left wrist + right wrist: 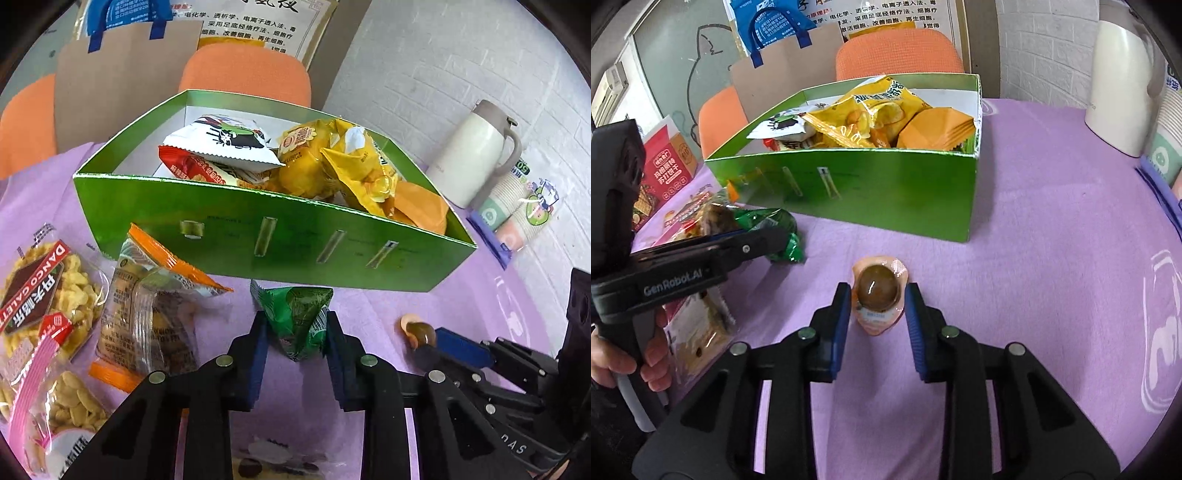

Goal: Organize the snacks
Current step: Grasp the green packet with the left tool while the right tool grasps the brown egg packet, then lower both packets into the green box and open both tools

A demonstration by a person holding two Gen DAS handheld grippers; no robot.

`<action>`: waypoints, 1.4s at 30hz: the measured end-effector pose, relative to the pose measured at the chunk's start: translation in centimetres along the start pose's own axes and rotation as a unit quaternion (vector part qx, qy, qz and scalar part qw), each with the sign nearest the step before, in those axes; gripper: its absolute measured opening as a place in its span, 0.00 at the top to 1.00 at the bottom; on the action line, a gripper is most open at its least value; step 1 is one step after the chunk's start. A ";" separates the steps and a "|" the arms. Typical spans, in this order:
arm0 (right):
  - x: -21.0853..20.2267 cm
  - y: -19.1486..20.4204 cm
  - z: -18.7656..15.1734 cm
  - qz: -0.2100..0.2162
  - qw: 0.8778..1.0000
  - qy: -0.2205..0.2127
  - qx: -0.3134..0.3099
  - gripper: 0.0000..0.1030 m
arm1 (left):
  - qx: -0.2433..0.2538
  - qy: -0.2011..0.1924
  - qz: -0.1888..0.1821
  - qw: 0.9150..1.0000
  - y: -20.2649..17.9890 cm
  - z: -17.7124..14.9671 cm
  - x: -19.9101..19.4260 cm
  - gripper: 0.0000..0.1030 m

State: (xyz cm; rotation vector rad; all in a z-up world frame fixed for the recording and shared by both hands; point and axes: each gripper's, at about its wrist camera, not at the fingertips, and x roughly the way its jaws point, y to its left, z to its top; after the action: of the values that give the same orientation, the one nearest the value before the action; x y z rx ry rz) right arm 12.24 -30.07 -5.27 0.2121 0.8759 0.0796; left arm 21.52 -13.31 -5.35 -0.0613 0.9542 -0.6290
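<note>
A green cardboard box (295, 240) (886, 184) stands on the purple tablecloth, holding several snack packets, mostly yellow and orange. In the left wrist view my left gripper (296, 321) is shut on a small green snack packet (299, 325) just in front of the box's near wall. The same green packet (786, 236) shows at the left of the right wrist view. My right gripper (877, 295) is open, its blue-padded fingers (842, 306) either side of a pink-wrapped brown egg packet (877, 291) (417, 330) lying on the cloth.
Loose snack bags (44, 291) and an orange-edged packet (147, 295) lie left of the box. A white thermos (476, 155) and a sleeve of paper cups (517, 206) stand at the right. Orange chairs (243, 74) and a red carton (665, 166) sit beyond. A hand (613, 362) holds the left gripper.
</note>
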 end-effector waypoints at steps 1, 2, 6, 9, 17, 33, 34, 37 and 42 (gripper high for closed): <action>-0.3 0.0 -0.2 0.002 1.000 -0.002 0.001 0.69 | -0.003 -0.001 -0.002 1.000 0.0 -0.2 -0.3 0.72; -0.7 0.1 -0.3 0.004 1.000 -0.005 0.002 0.69 | -0.003 -0.003 -0.002 1.000 -0.2 -0.4 -0.7 0.72; -2.8 0.3 -0.1 0.015 0.999 -0.028 0.002 0.69 | 0.001 -0.022 -0.013 1.000 -1.2 -0.6 -3.1 0.72; -4.5 0.8 0.6 0.021 0.998 -0.056 -0.001 0.69 | 0.005 -0.046 -0.025 0.999 -2.1 0.1 -5.4 0.72; -6.5 1.1 4.4 0.001 0.993 -0.119 -0.019 0.69 | 0.022 -0.095 -0.009 0.995 -3.0 4.4 -8.9 0.72; -1.6 -0.6 7.8 -0.062 0.987 -0.136 -0.060 0.16 | 0.014 -0.078 0.061 0.995 -1.6 7.6 -3.1 0.14; -1.6 -0.5 7.6 -0.063 0.986 -0.139 -0.062 0.16 | 0.015 -0.088 0.064 0.994 -1.5 7.3 -3.4 0.14; -1.3 -0.9 7.1 -0.057 0.989 -0.126 -0.050 0.07 | 0.010 -0.082 0.070 0.994 -1.2 7.1 -3.5 0.13; -2.3 -0.8 6.7 -0.054 0.990 -0.122 -0.040 0.02 | 0.000 -0.078 0.068 0.995 -1.2 6.4 -5.2 0.13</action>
State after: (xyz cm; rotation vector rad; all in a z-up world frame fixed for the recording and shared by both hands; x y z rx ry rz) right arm 15.89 -32.21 0.41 0.0962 0.6382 -0.0130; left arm 23.81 -12.94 2.63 -0.0438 0.7998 -0.4904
